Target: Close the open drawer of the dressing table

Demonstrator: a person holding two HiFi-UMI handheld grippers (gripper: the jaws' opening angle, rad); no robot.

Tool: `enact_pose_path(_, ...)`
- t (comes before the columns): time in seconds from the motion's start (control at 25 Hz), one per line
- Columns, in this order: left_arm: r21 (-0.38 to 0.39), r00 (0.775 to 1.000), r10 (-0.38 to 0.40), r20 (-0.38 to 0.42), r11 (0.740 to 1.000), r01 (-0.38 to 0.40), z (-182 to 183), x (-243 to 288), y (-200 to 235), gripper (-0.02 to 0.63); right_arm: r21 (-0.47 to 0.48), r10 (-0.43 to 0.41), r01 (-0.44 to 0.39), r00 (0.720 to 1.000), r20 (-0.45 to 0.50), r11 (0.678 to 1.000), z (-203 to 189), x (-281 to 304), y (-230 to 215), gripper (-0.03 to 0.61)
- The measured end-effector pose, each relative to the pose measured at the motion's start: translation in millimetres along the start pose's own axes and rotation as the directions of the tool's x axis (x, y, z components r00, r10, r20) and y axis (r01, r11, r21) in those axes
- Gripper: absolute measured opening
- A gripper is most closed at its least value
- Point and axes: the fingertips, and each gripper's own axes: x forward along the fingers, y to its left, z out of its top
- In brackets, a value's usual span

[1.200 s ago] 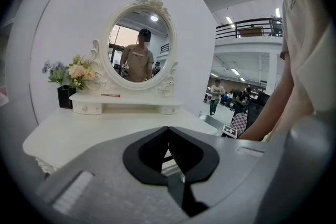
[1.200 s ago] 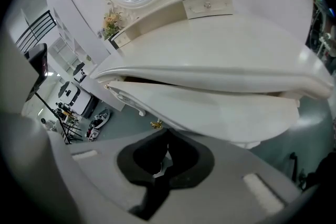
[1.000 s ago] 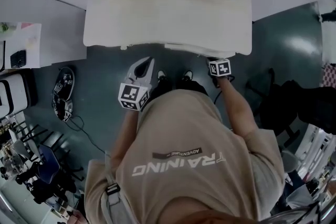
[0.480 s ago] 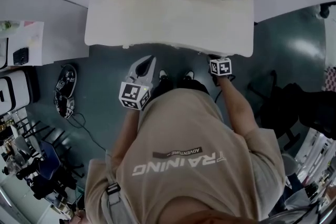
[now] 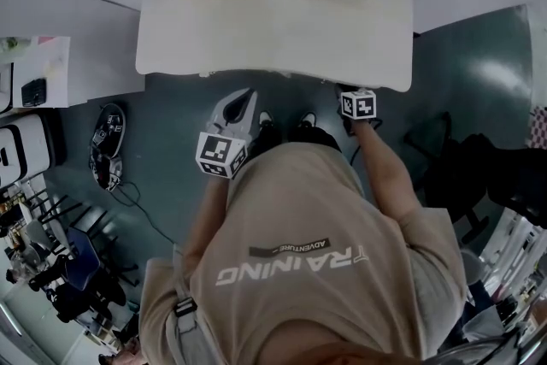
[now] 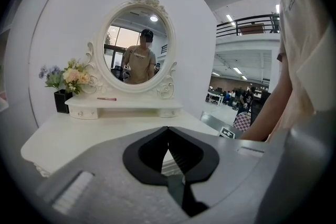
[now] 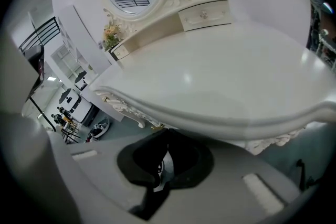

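Drawer (image 7: 142,117) sits tucked under the dressing table (image 5: 273,21) top, just beyond the right gripper (image 7: 167,134), jaws closed, empty; left gripper (image 6: 168,131) likewise closed on nothing, before the table; farther back, mirror (image 6: 137,44), flowers (image 6: 65,77).

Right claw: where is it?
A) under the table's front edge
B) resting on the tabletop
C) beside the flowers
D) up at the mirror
A: the right gripper view shows the right claw below the overhanging front edge of the table.
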Motion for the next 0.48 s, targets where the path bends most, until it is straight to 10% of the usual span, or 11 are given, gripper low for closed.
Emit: enact_pose_path(0.48,-0.008,1.000,0.013,-0.014,1.000,-0.013,-5.8,1.1,0.1,0.007,0.042,0.020,-0.022,0.999,0.033,0.999,6.3,6.8,1.5,0.005)
